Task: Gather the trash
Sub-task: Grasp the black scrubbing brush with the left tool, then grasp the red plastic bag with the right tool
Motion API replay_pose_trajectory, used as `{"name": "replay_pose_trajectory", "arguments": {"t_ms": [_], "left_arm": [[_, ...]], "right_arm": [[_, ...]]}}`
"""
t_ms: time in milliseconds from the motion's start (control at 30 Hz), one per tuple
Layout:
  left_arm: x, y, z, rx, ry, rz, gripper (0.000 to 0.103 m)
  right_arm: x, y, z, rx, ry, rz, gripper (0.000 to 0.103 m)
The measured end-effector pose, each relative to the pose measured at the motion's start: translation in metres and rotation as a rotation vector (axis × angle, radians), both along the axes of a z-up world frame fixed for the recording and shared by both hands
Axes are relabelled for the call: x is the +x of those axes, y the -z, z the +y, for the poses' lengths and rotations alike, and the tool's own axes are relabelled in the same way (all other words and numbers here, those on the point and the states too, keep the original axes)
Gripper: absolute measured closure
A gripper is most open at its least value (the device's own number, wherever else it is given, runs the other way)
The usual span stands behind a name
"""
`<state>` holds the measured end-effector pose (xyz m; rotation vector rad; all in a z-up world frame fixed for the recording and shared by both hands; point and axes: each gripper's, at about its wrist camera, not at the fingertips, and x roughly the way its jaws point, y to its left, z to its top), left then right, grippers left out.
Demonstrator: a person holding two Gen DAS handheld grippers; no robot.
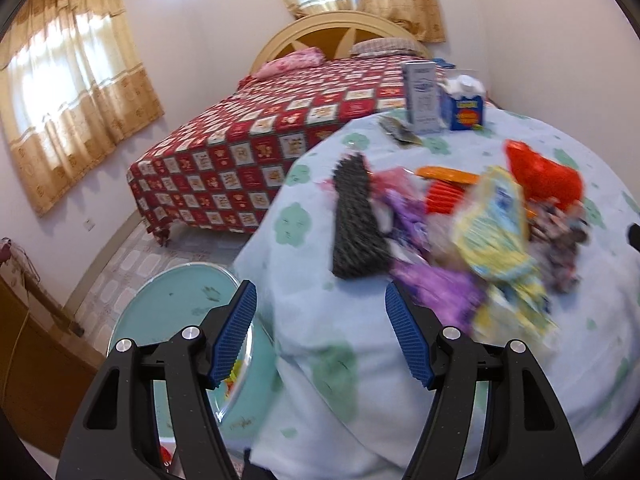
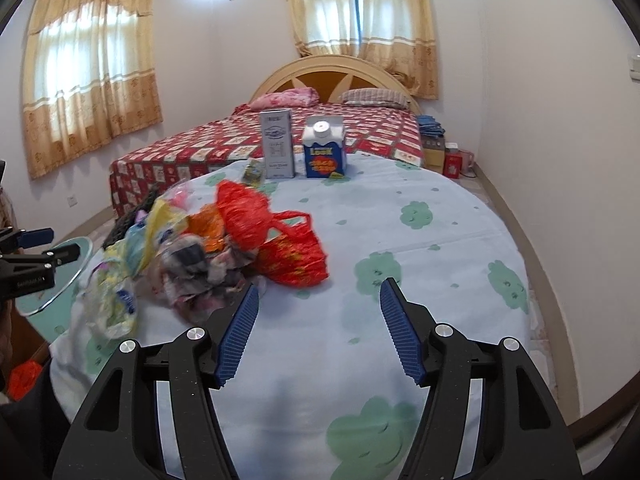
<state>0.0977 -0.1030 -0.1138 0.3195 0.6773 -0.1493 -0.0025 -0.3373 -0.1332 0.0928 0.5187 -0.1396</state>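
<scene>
A heap of trash lies on a round table with a pale blue cloth (image 2: 400,240): a red plastic bag (image 2: 292,252), a yellow wrapper (image 1: 492,224), purple wrappers (image 1: 436,284), a dark flat piece (image 1: 354,220) and crumpled printed paper (image 2: 200,272). My left gripper (image 1: 320,312) is open and empty at the table's near left edge, just short of the heap. My right gripper (image 2: 316,312) is open and empty over the cloth, its left finger close to the heap. The left gripper also shows in the right wrist view (image 2: 36,244).
A grey carton (image 2: 278,144) and a blue carton (image 2: 324,152) stand at the table's far edge, with a small wrapper (image 2: 254,172) beside them. A light green bin (image 1: 188,300) stands on the floor left of the table. A bed (image 1: 256,136) lies behind.
</scene>
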Motion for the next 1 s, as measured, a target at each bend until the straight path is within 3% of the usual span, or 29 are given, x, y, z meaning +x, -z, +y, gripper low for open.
{"name": "replay_pose_trajectory", "arguments": {"t_ms": [333,400,500,633,733,867,1000], "left_arm": [[0.047,0.016,-0.013,-0.038,-0.017,0.067,0.037],[0.052,0.023,-0.017,-0.049,-0.005,0.097,0.045],[0.057,0.032,-0.019,-0.078,0.018,0.144,0.066],[0.055,0.031,-0.021,-0.081,0.053,0.141,0.084],[0.053,0.025,-0.021,-0.075,0.071,0.126,0.093],[0.046,0.01,-0.012,-0.081,0.069,0.088,0.094],[0.037,-0.006,0.0,-0.078,0.061,0.049,0.094]], "right_arm": [[0.059,-0.002,-0.016,0.037,-0.002,0.077,0.04],[0.074,0.003,-0.015,0.032,-0.017,0.126,0.04],[0.092,0.013,-0.021,0.074,-0.031,0.212,0.042],[0.086,0.008,-0.026,0.09,-0.024,0.195,0.043],[0.07,-0.009,-0.03,0.097,0.025,0.116,0.043],[0.057,-0.033,-0.02,0.131,-0.036,0.0,0.043],[0.076,-0.023,0.002,0.134,-0.108,0.067,0.043]]}}
